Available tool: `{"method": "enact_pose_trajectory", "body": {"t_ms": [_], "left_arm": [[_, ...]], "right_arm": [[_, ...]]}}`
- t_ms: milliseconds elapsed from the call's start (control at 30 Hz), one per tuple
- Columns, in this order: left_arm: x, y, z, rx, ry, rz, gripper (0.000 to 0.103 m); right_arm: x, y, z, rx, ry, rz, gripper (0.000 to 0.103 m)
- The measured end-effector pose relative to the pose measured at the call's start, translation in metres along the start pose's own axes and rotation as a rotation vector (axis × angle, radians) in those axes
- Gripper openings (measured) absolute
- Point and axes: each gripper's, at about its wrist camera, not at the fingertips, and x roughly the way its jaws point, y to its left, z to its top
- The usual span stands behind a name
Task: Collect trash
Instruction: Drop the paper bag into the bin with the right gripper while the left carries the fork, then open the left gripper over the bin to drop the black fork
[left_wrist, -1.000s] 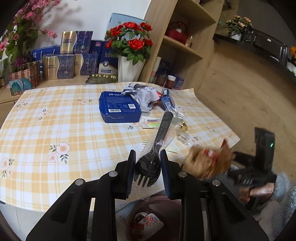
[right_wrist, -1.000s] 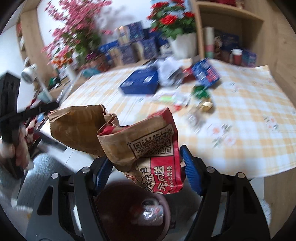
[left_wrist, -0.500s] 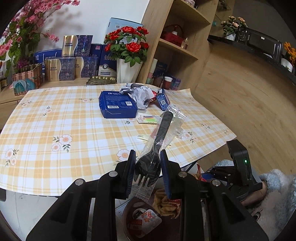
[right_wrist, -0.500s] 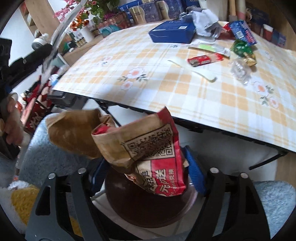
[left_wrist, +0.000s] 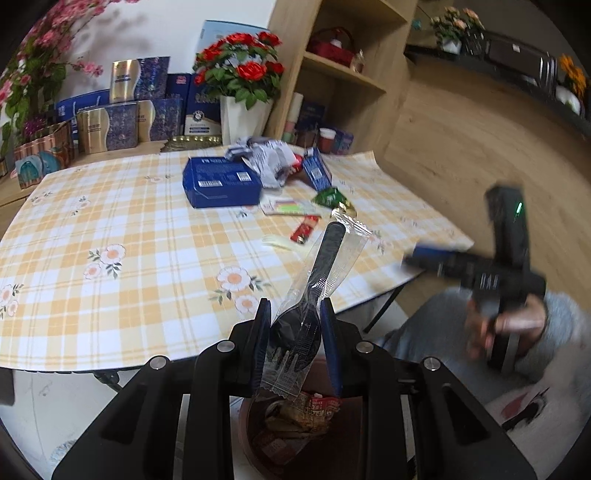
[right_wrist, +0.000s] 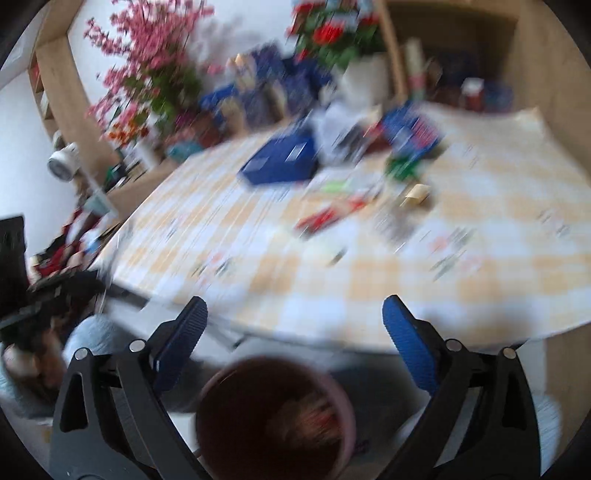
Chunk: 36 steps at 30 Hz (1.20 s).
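My left gripper (left_wrist: 295, 334) is shut on a black plastic fork in a clear wrapper (left_wrist: 314, 291) and holds it above a dark red trash bin (left_wrist: 295, 439) below the table edge. The brown-and-red paper bag (left_wrist: 303, 410) lies inside the bin. My right gripper (right_wrist: 291, 328) is open and empty above the same bin (right_wrist: 273, 417); it also shows blurred at the right of the left wrist view (left_wrist: 476, 269). More trash lies on the checked tablecloth (left_wrist: 110, 221): a blue box (left_wrist: 221, 181), crumpled white wrapper (left_wrist: 266, 158), green wrapper (left_wrist: 328, 197), red packet (left_wrist: 304, 229).
A vase of red roses (left_wrist: 240, 92), gift boxes (left_wrist: 125, 107) and pink blossoms (left_wrist: 22, 74) stand behind the table. A wooden shelf unit (left_wrist: 343, 74) is at the back right. Wooden floor (left_wrist: 461, 147) lies to the right. The right wrist view is motion-blurred.
My right gripper opened and let go of the paper bag, which now lies in the bin, then rose. My left gripper kept holding the wrapped fork over the bin.
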Motion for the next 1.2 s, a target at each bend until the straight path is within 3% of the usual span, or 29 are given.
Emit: {"method": "enact_pose_trajectory", "body": {"t_ms": [133, 267, 667, 1100, 1200], "left_arm": [[0.017, -0.01, -0.01, 0.054, 0.032, -0.001, 0.027], [0.033, -0.023, -0.017, 0.108, 0.051, -0.013, 0.027], [0.067, -0.039, -0.042, 0.159, 0.167, -0.017, 0.027], [0.078, -0.046, -0.048, 0.186, 0.217, -0.029, 0.027], [0.076, -0.045, -0.048, 0.184, 0.21, -0.027, 0.036]], "right_arm": [[-0.009, -0.015, -0.01, -0.062, -0.11, -0.138, 0.097], [-0.001, -0.029, -0.014, 0.028, -0.091, -0.152, 0.097], [0.012, -0.042, -0.017, 0.108, -0.063, -0.171, 0.097], [0.012, -0.042, -0.018, 0.111, -0.059, -0.172, 0.097], [0.013, -0.044, -0.018, 0.115, -0.059, -0.172, 0.097]]}}
